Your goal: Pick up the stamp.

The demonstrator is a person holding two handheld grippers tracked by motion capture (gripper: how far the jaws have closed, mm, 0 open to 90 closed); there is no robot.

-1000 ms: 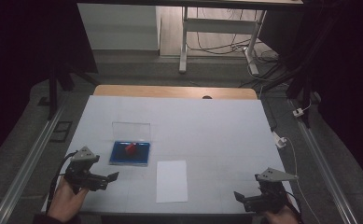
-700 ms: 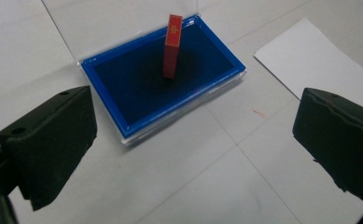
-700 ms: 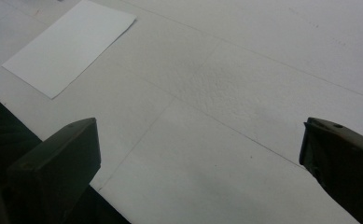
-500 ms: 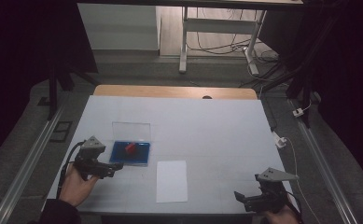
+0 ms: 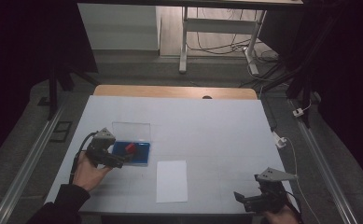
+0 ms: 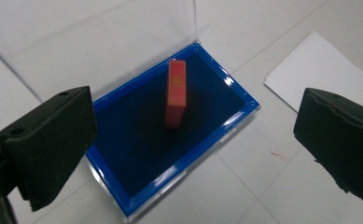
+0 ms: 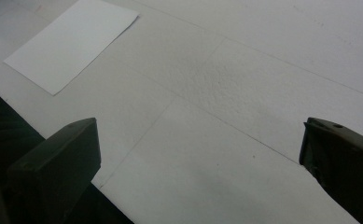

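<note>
While standing on edge inside the blue tray [image 6: 207,140], the red block [image 6: 176,92] is lying ahead of and between the wide-open, empty jaws of the left gripper [image 6: 193,140], long axis pointing away; the right gripper [image 5: 251,201], gaping and empty, is sitting well apart.

Glossy blue tray [image 6: 202,154], possibly plastic, matt paper sheet [image 5: 171,181]

Floor: grey carpet [image 5: 25,126], cables [image 5: 216,46] trailing beyond.
Furniture: white table [image 5: 226,135], wooden far edge; white stand legs [image 5: 184,42].
Light: dim, dark sides.
</note>
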